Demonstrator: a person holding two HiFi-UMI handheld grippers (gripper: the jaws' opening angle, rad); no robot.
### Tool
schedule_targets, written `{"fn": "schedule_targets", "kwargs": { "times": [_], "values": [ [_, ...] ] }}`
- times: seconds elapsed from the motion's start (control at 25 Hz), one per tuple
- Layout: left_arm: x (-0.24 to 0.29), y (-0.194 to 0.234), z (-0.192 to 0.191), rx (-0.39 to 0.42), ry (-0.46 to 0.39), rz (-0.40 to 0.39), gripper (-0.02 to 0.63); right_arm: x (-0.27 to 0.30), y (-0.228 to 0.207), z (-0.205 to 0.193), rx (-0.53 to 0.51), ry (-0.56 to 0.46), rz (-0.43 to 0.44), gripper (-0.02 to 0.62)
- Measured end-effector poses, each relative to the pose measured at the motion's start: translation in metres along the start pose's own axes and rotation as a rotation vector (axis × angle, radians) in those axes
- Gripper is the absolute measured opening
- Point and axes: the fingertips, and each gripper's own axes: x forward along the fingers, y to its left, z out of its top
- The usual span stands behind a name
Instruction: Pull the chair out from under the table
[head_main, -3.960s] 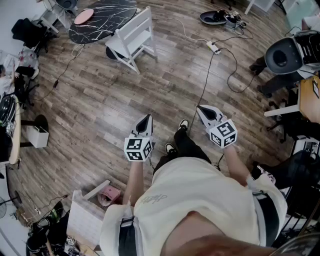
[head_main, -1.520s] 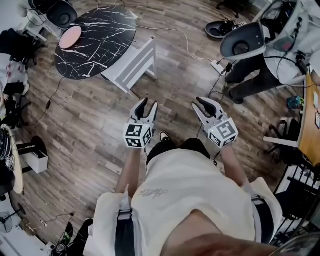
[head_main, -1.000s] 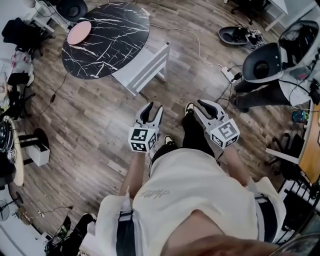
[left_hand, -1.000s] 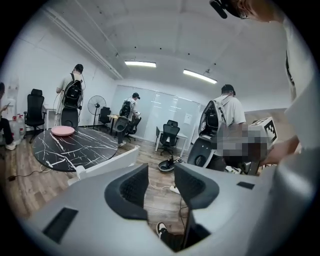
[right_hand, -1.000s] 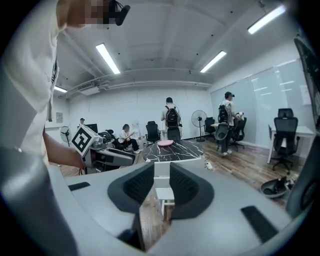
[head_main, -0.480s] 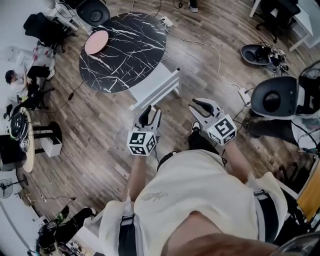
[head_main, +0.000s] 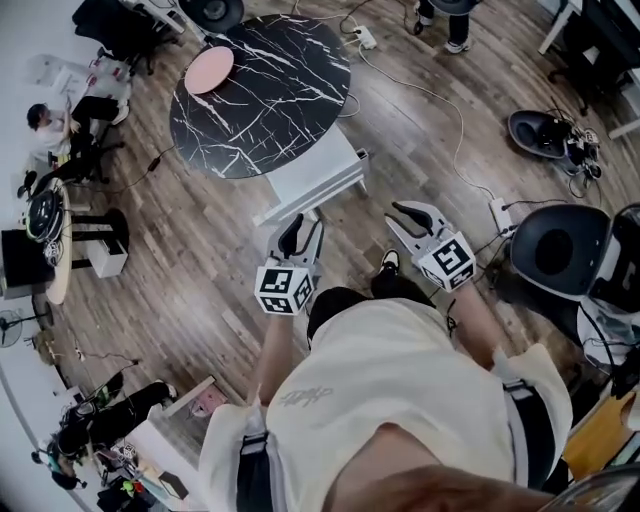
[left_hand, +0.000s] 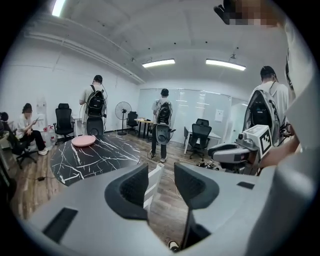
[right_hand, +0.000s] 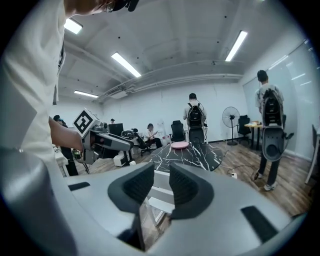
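Observation:
A white slatted chair (head_main: 318, 182) stands at the near edge of a black marble oval table (head_main: 262, 95), its seat partly under the top. A pink plate (head_main: 209, 70) lies on the table's far side. My left gripper (head_main: 302, 230) is open in the air just short of the chair, with nothing between its fingers. Its own view shows the chair (left_hand: 153, 181) through the gap of the left gripper (left_hand: 160, 172). My right gripper (head_main: 398, 218) hangs open and empty to the right of the chair. Beyond the right gripper (right_hand: 161, 172) are the chair (right_hand: 161, 192) and table (right_hand: 190, 152).
A cable and power strip (head_main: 497, 211) run across the wooden floor at right, near a black office chair (head_main: 556, 250). A seated person (head_main: 48, 118) is at far left. People with backpacks (left_hand: 163, 120) stand beyond the table. A small side table (head_main: 60, 240) is left.
The person has walked toward the table, so table and chair sit closer to both grippers. Both grippers stay held out in front, open and empty.

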Motion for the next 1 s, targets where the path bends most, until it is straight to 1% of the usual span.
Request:
{"fn": "schedule_targets", "kwargs": {
  "times": [0.28, 0.44, 0.64, 0.72, 0.84, 1.0],
  "values": [
    [0.008, 0.001, -0.003, -0.022, 0.013, 0.037, 0.176, 0.018, -0.001, -0.005, 0.027, 0.008, 0.083, 0.095],
    [0.011, 0.011, -0.011, -0.035, 0.014, 0.045, 0.176, 0.039, 0.009, -0.001, -0.020, 0.024, 0.123, 0.095],
    [0.015, 0.034, -0.020, -0.060, 0.007, 0.054, 0.176, 0.059, 0.015, 0.006, -0.063, 0.059, 0.136, 0.095],
    [0.018, 0.045, -0.016, -0.034, 0.011, 0.056, 0.176, 0.066, 0.016, 0.017, -0.074, 0.072, 0.145, 0.095],
    [0.023, 0.064, -0.007, 0.029, 0.026, 0.050, 0.176, 0.085, 0.010, 0.027, -0.102, 0.106, 0.143, 0.095],
    [0.034, 0.090, -0.015, 0.041, 0.088, 0.014, 0.176, 0.119, 0.010, 0.042, -0.209, 0.152, 0.179, 0.101]
  ]
}}
